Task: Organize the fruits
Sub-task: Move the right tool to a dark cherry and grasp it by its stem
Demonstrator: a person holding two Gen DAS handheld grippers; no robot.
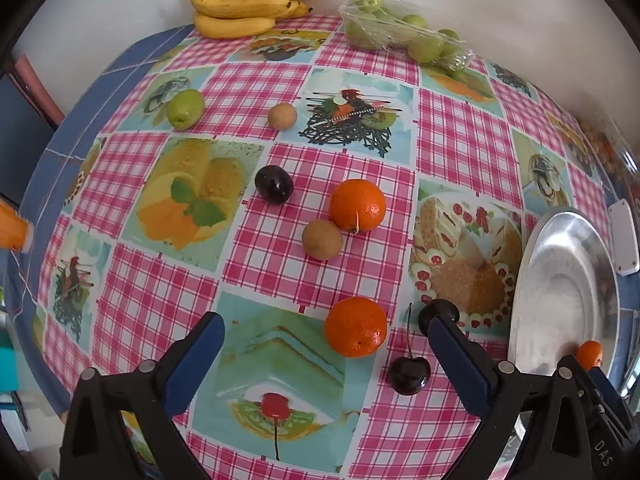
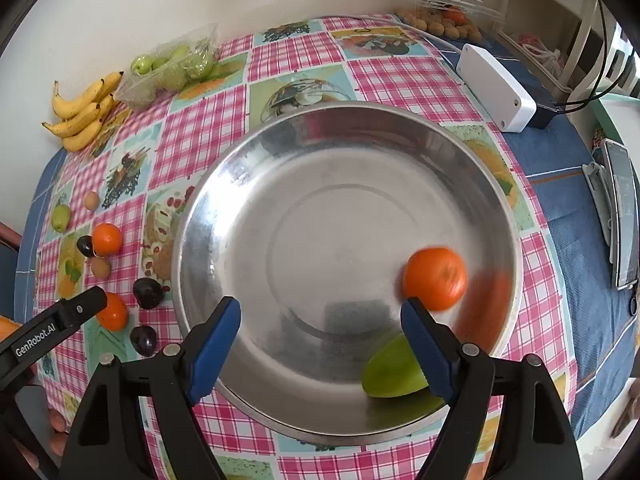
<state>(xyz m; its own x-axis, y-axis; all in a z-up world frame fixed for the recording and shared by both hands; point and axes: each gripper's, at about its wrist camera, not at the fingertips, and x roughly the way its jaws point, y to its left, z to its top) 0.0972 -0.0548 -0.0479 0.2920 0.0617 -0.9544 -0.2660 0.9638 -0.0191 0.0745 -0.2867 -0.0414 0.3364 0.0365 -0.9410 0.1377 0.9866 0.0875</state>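
My right gripper (image 2: 320, 312) is open and empty over the steel bowl (image 2: 224, 184). An orange (image 2: 435, 278), blurred by motion, and a green fruit (image 2: 390, 370) lie in the bowl near my right finger. My left gripper (image 1: 326, 326) is open above the table, with an orange (image 1: 356, 327) between its fingers and a dark cherry (image 1: 409, 374) beside the right finger. Farther off lie another orange (image 1: 358, 205), two brown round fruits (image 1: 322, 239) (image 1: 282, 116), a dark plum (image 1: 274, 184) and a green fruit (image 1: 185, 109). The bowl rim (image 1: 532, 264) shows at the right.
Bananas (image 1: 244, 2) and a wrapped tray of green fruits (image 1: 400, 32) sit at the table's far edge by the wall. A white box (image 2: 496, 86), a clear box of small fruits (image 2: 444, 16) and a phone (image 2: 622, 216) lie to the right of the bowl.
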